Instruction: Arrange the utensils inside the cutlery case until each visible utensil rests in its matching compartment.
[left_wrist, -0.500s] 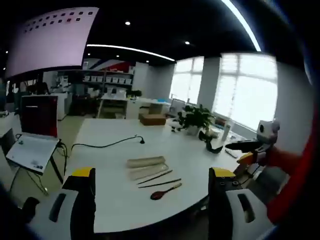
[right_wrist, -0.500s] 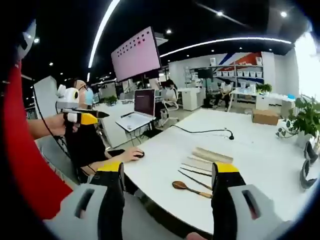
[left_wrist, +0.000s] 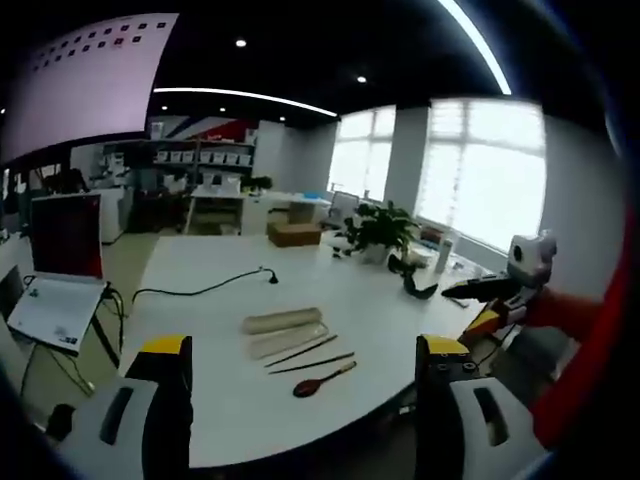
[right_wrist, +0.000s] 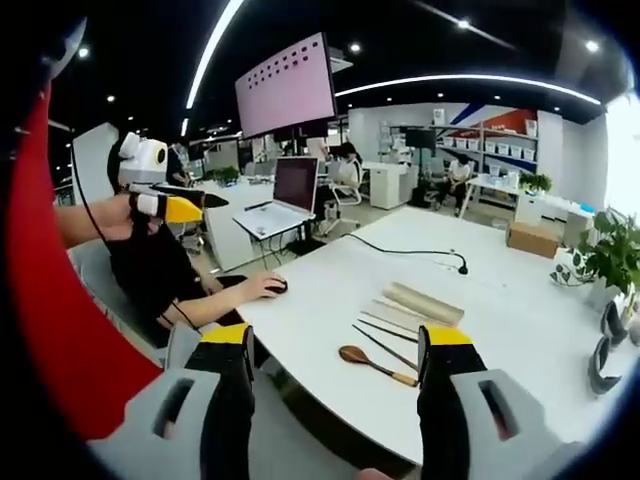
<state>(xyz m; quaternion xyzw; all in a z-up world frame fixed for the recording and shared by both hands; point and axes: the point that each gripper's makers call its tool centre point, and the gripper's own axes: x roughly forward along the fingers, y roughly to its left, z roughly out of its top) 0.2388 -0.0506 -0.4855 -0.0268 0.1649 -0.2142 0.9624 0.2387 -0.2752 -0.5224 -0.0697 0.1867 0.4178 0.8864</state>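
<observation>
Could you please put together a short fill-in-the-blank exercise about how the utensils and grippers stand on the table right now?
1. The brown wooden spoon lies on the ____ table.
2. Beside the dark chopsticks lies a rolled beige ____.
3. Both the left gripper and the right gripper have their jaws ____, holding nothing.
4. A black ____ runs across the table behind the utensils.

Missing words: white; cutlery case; open; cable

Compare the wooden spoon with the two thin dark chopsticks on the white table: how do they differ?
The wooden spoon has a broad reddish-brown bowl at one end; the thin dark chopsticks are slim along their whole length. The spoon lies nearest the table edge, the chopsticks between it and the rolled beige cutlery case. Both lie flat, roughly parallel, on the white table, outside the case.
</observation>
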